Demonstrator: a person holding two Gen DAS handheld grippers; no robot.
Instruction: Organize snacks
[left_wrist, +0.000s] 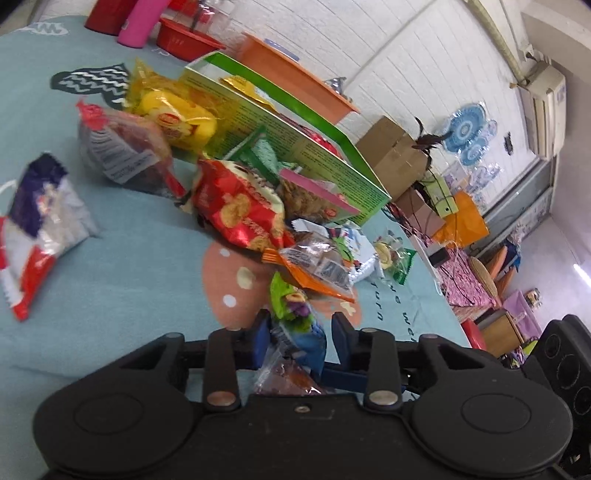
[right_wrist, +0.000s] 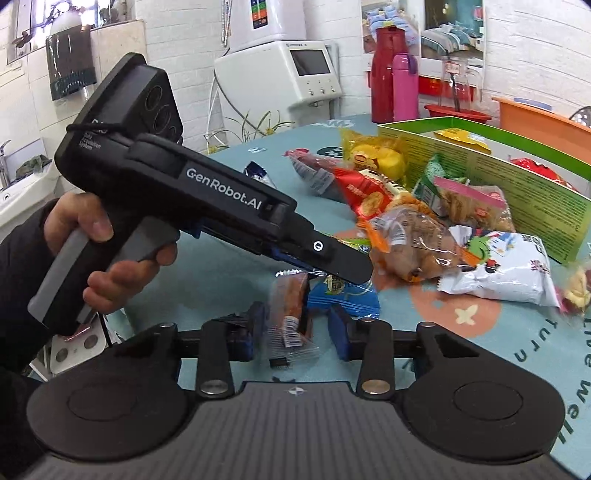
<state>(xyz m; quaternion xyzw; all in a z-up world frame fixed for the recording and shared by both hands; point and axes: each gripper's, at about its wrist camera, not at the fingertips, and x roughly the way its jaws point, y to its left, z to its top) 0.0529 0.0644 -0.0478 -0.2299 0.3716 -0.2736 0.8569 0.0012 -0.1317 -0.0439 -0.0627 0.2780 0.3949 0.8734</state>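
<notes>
Snack packets lie heaped on a teal tablecloth (left_wrist: 129, 266) in front of an open green box (left_wrist: 306, 144). My left gripper (left_wrist: 300, 330) is shut on a green and blue packet (left_wrist: 295, 317), which bunches up between the pads. From the right wrist view, its finger (right_wrist: 347, 264) reaches down onto that packet (right_wrist: 345, 297). My right gripper (right_wrist: 297, 321) is open around a clear packet with orange contents (right_wrist: 290, 314). That packet lies against the left pad, with a gap at the right pad. A hand (right_wrist: 96, 251) holds the left tool.
A red biscuit bag (left_wrist: 236, 210), a yellow bag (left_wrist: 173, 114) and a white and purple bag (left_wrist: 37, 229) lie around. An orange tray (left_wrist: 295, 77), a red bowl (left_wrist: 184, 37), red and pink flasks (right_wrist: 395, 85) and a glass jug (right_wrist: 458, 81) stand behind the box.
</notes>
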